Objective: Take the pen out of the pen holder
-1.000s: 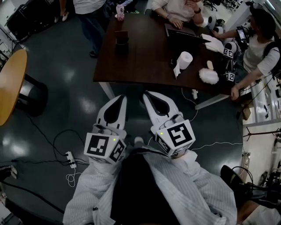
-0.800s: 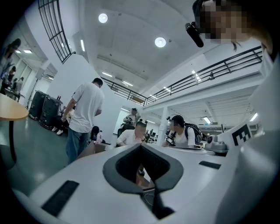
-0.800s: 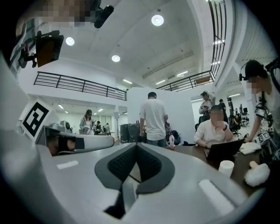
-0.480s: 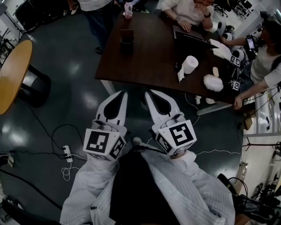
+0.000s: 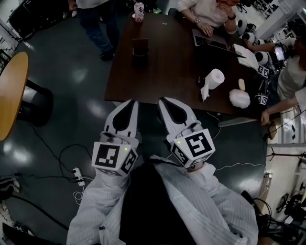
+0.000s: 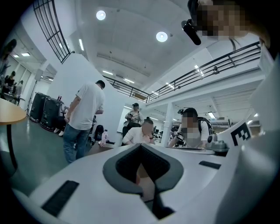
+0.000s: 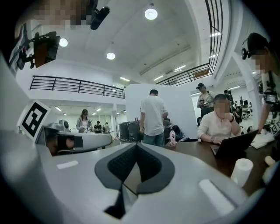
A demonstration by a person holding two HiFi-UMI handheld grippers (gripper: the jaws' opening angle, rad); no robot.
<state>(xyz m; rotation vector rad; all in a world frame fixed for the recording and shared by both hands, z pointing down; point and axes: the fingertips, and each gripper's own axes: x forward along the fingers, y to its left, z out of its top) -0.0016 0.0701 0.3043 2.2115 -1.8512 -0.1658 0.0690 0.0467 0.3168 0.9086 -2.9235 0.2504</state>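
Note:
The pen holder [image 5: 140, 47] is a dark cup on the far-left part of the brown table [image 5: 162, 72]; I cannot make out a pen in it from the head view. My left gripper [image 5: 131, 103] and right gripper [image 5: 163, 101] are held side by side, pointing level at the table's near edge, well short of the holder. Both are shut with nothing between the pads. In the gripper views the left gripper [image 6: 141, 147] and right gripper [image 7: 136, 147] fill the lower frame and hide the holder.
A small bottle [image 5: 139, 10] stands at the table's far edge. A laptop [image 5: 210, 39], a paper roll [image 5: 214, 78] and a white fluffy object [image 5: 239, 98] lie to the right. People sit and stand around the table. Cables and a power strip [image 5: 76, 174] cross the floor on the left.
The table has come closer: both grippers travelled forward together and their tips now reach its near edge. The jaws stayed shut.

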